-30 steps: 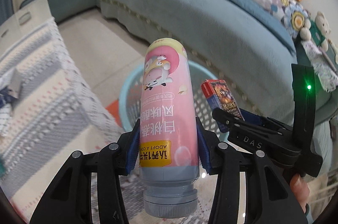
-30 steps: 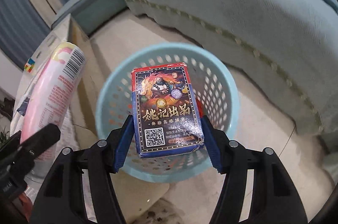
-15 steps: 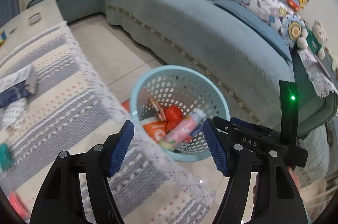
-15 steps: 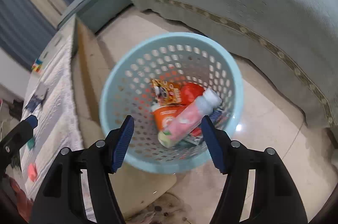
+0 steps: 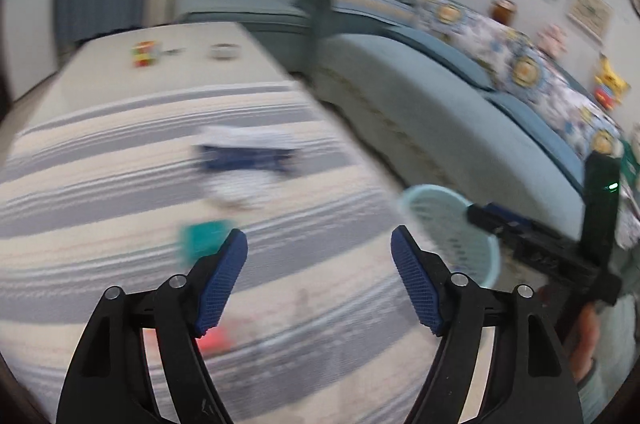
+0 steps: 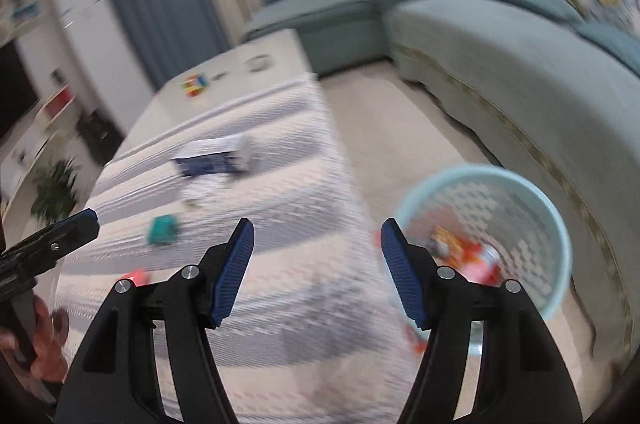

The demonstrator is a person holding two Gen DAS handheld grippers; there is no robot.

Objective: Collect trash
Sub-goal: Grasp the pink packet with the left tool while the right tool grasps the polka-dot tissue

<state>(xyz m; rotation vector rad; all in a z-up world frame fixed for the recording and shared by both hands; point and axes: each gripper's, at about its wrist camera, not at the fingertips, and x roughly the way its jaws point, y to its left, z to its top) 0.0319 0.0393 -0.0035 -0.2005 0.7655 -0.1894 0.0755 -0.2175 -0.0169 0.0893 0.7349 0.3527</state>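
both tools are empty with their blue pads spread wide apart: the left tool [image 5: 319,244] hangs over the striped cloth on the surface [image 5: 100,192], and the right tool [image 6: 317,234] hangs over that cloth's edge, with the light blue trash basket [image 6: 558,252] on the floor just off its right pad, already holding red and orange scraps. the pictures are smeared, so details are soft. nearest ahead of the left tool, a small red piece [image 5: 216,338] lies by its left pad, and a teal piece [image 5: 200,238] sits just beyond that pad's tip; farther out is a white and dark blue package [image 5: 246,148], and far off a colourful cube [image 5: 143,53]. the step in hand looks like reaching for the next scrap. best to settle first, pick the nearest piece, straddle it squarely and close low against the cloth without pinching fabric.
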